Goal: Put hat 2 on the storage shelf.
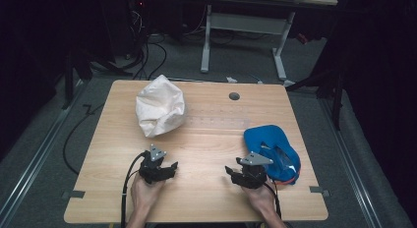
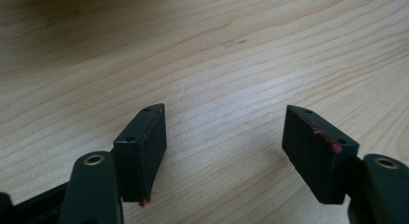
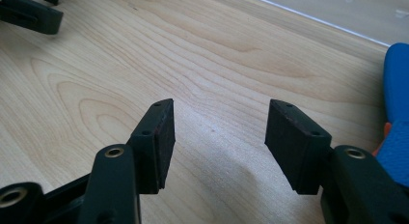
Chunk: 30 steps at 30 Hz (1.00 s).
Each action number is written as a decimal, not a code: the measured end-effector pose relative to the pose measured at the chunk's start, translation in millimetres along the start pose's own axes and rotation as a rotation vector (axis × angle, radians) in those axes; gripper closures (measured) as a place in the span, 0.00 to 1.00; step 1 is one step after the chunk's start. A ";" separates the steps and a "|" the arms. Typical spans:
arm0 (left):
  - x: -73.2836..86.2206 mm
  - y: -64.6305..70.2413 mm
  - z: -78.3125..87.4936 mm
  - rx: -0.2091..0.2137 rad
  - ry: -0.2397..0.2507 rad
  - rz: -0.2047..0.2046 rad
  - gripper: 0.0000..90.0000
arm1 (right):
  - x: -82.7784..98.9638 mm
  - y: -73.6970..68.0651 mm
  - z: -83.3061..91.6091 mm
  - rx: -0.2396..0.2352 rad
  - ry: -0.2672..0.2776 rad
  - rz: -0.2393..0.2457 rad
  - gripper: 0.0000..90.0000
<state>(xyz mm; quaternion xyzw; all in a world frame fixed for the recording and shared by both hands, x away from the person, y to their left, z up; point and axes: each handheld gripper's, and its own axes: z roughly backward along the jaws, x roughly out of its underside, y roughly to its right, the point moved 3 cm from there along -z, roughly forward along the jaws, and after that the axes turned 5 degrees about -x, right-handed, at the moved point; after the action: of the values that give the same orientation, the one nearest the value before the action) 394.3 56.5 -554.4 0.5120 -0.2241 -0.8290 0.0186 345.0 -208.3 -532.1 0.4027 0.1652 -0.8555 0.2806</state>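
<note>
Both hands rest low near the bench's (image 1: pixel 206 198) front edge. The left gripper (image 1: pixel 169 170) and right gripper (image 1: pixel 231 171) point toward each other, jaws wide, nothing between them. A blue bag (image 1: pixel 268 139) lies just beside the right gripper, near the right edge; a white bag (image 1: pixel 160 110) sits toward the back-left corner.

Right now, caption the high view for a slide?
Both grippers, left and right, open, empty on the table; white bag and blue pouch untouched.

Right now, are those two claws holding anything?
Left gripper: open, holding nothing.
Right gripper: open, holding nothing.
</note>
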 end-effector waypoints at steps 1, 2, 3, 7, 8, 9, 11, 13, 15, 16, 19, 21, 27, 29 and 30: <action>0.4 -0.3 0.1 -0.003 0.004 -0.004 0.36 | -0.2 -0.5 1.4 -0.004 0.004 0.001 0.49; 0.6 -0.5 0.1 -0.005 0.005 -0.009 0.36 | -0.4 -0.6 2.7 -0.007 0.006 0.005 0.49; 1.0 -0.5 0.0 -0.006 0.006 -0.012 0.36 | -0.8 -1.3 5.5 -0.014 0.015 0.011 0.49; 0.9 -1.5 -1.1 -0.014 0.008 -0.018 0.34 | -1.6 -0.6 11.2 -0.017 0.030 0.004 0.48; 0.8 -1.4 -1.4 -0.016 0.011 -0.014 0.34 | -2.0 0.5 13.6 -0.014 0.033 0.004 0.47; 1.0 -1.4 -1.4 -0.020 0.011 -0.016 0.33 | -2.6 1.9 16.4 -0.009 0.037 0.008 0.47; 1.5 -1.5 -1.1 -0.027 0.012 -0.019 0.32 | -4.1 4.7 23.4 0.007 0.051 0.005 0.46; 1.5 -1.6 -1.0 -0.027 0.011 -0.018 0.31 | -6.1 8.2 30.8 0.022 0.064 0.003 0.46; 1.5 -1.5 -1.0 -0.026 0.011 -0.018 0.31 | -7.7 13.5 37.3 0.033 0.078 -0.006 0.46; 1.6 -1.5 -1.0 -0.025 0.010 -0.018 0.31 | -8.1 16.8 40.1 0.038 0.080 -0.013 0.46; 1.6 -1.5 -0.9 -0.024 0.010 -0.018 0.31 | -8.3 28.1 47.8 0.069 0.089 -0.038 0.46; 1.6 -1.4 -1.0 -0.024 0.009 -0.018 0.31 | -7.7 36.5 53.2 0.090 0.095 -0.053 0.46; 1.6 -1.5 -0.9 -0.024 0.009 -0.018 0.31 | -5.7 62.5 68.3 0.155 0.099 -0.098 0.46; 1.6 -1.5 -0.9 -0.025 0.008 -0.019 0.31 | -6.0 71.9 71.6 0.181 0.101 -0.116 0.46; 1.6 -1.5 -0.9 -0.024 0.009 -0.018 0.31 | -6.4 77.4 73.3 0.193 0.102 -0.113 0.46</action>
<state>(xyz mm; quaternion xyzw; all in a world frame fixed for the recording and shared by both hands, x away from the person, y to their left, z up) 394.6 57.0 -556.6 0.5173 -0.2094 -0.8296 0.0180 352.1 -304.3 -486.0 0.4609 0.1188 -0.8602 0.1831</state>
